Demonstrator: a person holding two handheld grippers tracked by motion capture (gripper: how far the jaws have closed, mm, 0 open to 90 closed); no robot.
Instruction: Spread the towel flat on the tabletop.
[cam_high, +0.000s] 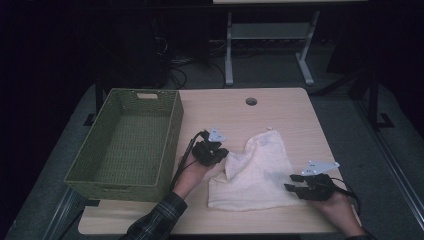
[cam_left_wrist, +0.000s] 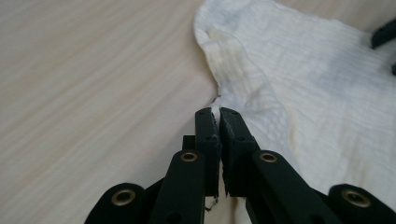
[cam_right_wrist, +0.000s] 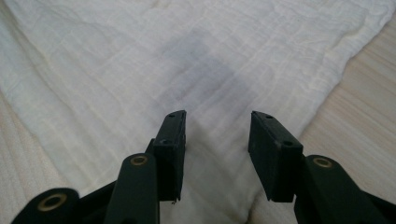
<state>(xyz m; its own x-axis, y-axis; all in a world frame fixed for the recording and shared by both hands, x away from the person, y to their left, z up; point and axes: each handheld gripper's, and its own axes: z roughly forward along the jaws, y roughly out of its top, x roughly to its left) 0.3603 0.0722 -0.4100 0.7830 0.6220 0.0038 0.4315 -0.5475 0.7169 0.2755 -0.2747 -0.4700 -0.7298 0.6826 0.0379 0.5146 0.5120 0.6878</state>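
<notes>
Soft, light cream woven cloth (cam_high: 255, 172), centre frame on the worktop (cam_high: 285, 110): left gripper (cam_left_wrist: 219, 114) pinches its raised edge; right gripper (cam_right_wrist: 217, 126), spread, suits the lower-right corner.

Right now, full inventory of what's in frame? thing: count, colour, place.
cloth: 1, cream-white, rumpled on the table between the two grippers, one edge pinched up at its left side
basket: 1, green, perforated walls, on the table's left side, nothing visible in it
table: 1, light wood, with a round hole near the far edge
frame legs: white, on the floor beyond the table
cables: dark, on the floor beyond the table, count unclear
left gripper: 1, black, fingers shut on the cloth's edge
right gripper: 1, black, fingers open over the cloth's right part
hands: 2, at the near edge; left sleeve is plaid
</notes>
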